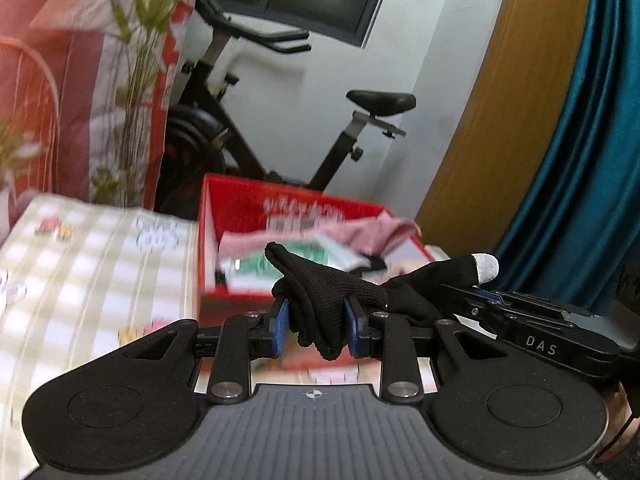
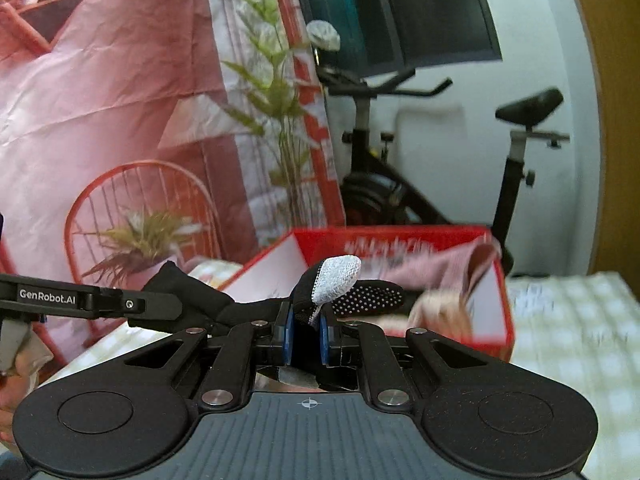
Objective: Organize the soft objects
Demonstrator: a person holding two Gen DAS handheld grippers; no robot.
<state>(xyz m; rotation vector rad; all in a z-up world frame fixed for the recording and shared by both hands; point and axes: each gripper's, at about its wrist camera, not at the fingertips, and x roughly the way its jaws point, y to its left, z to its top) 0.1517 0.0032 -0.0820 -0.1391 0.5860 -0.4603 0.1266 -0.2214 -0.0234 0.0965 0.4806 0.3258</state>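
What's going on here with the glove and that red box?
A person has a hand-held gripper in each hand, and both are clamped on one black glove: the left at one end, the right at the finger end. The glove hangs stretched between them, in front of a red box that holds pink cloth.

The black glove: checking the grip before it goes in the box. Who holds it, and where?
Both: left gripper pinches the glove's bunched cuff end, right gripper its fingers.
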